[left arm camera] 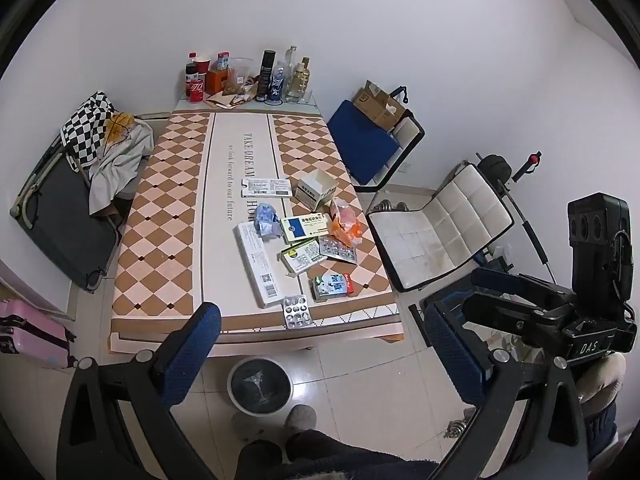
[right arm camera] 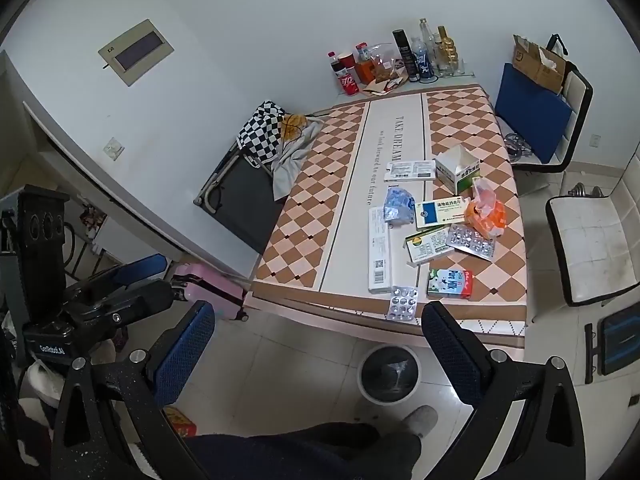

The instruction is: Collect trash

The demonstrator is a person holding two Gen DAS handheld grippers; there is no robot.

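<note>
Wall panel (right arm camera: 136, 51) shows only from the right; both grippers (left arm camera: 320, 356) (right arm camera: 320, 354) gape, released.

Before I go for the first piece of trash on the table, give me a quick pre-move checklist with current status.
1. Left tongs open and empty: ok.
2. Right tongs open and empty: ok.
3. Bin in place on the floor below the table's near edge, mouth unobstructed: ok.
4. Nearest trash reachable: blister pack and milk carton lie at the near edge, apart from each other: ok.
5. Pile further in separable: boxes, blister sheet and orange wrapper overlap: not ok.
6. Bin has room: dark inside, cannot tell.
</note>
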